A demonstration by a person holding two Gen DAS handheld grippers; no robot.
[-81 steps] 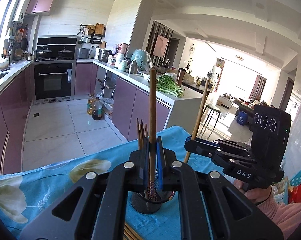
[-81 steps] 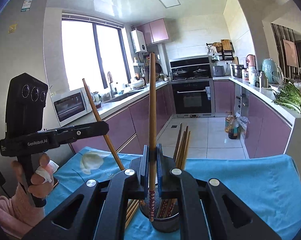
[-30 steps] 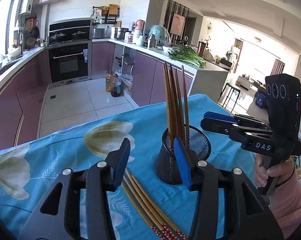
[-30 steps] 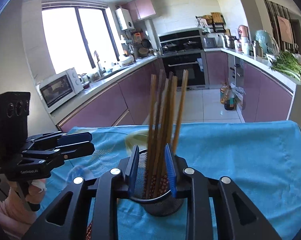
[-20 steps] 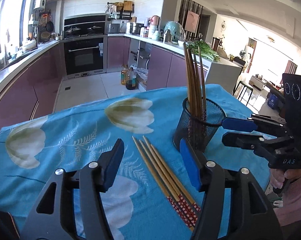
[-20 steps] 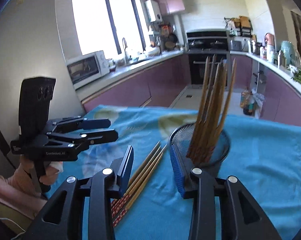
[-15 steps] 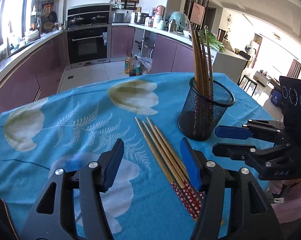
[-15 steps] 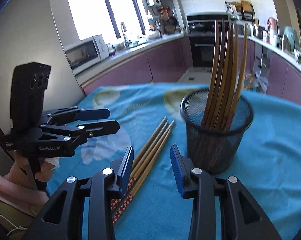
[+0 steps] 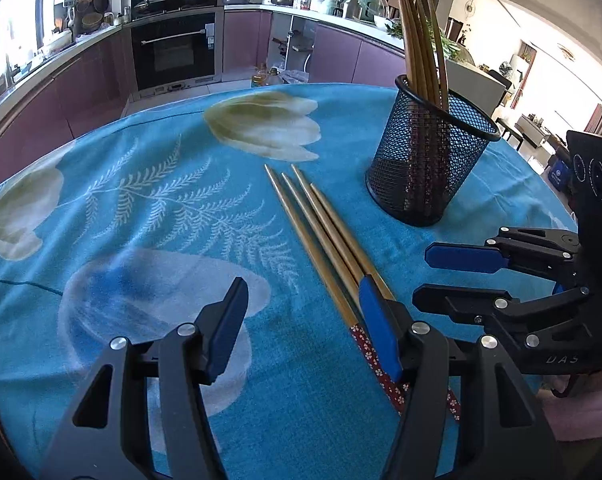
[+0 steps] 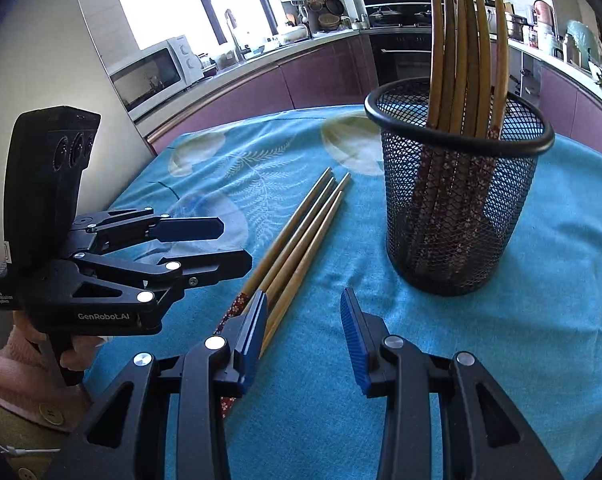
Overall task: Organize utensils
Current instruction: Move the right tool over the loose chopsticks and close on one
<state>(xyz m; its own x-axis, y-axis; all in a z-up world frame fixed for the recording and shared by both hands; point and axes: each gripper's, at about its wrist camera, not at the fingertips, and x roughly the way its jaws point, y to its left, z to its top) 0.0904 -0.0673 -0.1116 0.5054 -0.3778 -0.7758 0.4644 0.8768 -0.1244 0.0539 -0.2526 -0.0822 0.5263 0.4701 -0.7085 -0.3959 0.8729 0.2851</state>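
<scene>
Looking along your left gripper (image 9: 301, 320), you see its jaws standing wide with only tablecloth (image 9: 149, 208) between them; the right-hand blue pad overlaps the near ends of the loose chopsticks (image 9: 321, 236), and you cannot tell from this angle whether it touches them. Your right gripper (image 10: 303, 330) is parted more narrowly and grips nothing, its left pad just beside the same bundle.

Each camera catches the opposite tool. The left wrist view shows your right gripper from the side, low over the cloth and just right of the chopsticks, while the right wrist view shows your left gripper from the side together with the hand (image 10: 77, 350) holding its handle. Only the right wrist view takes in the microwave (image 10: 153, 72) and the bright window; only the left wrist view reaches the sunlit room past the counter.

Four loose chopsticks lie side by side on the blue floral cloth, pale wood with red flower-patterned ends towards you and tips pointing away. Beyond them, slightly right, stands the black mesh holder (image 10: 457, 208), upright, with about six matching chopsticks (image 10: 465, 52) inside, patterned ends down, tips fanning above the rim.
</scene>
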